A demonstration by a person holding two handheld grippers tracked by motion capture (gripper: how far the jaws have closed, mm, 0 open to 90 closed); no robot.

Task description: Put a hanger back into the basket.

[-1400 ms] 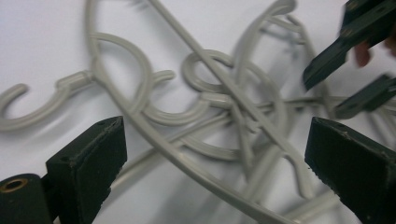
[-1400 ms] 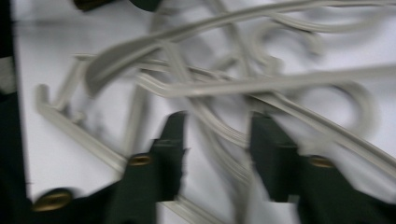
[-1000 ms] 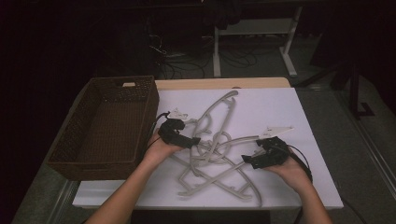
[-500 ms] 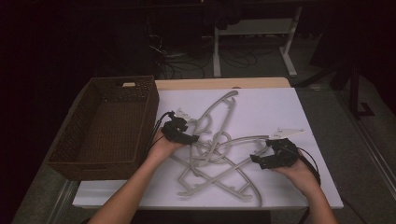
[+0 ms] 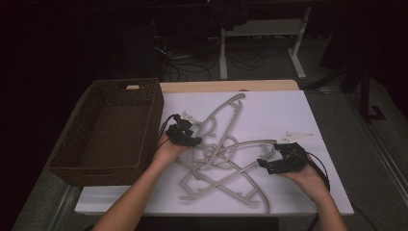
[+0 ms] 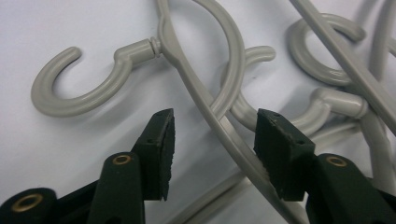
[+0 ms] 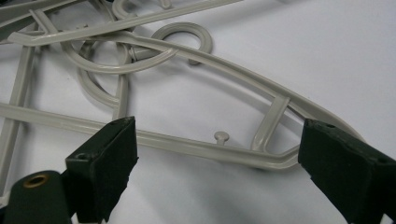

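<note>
On the white table top (image 5: 269, 110) lay a tangled heap of grey hangers (image 5: 219, 159), right of a brown wicker basket (image 5: 108, 127). Left gripper (image 6: 215, 135) sat at the heap's left edge, jaws just closing around one hanger's arm; one pad touched it, the other stood clear, so not yet clenched. A hook (image 6: 79, 86) lay just beyond. Right gripper (image 7: 215, 154) hung released, jaws wide, straddling the end of a hanger frame (image 7: 252, 116) at the heap's right.

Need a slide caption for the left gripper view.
Left hand-held gripper straddles one arm of a grey plastic hanger in a tangled pile on the white table, pads not yet pressing.
</note>
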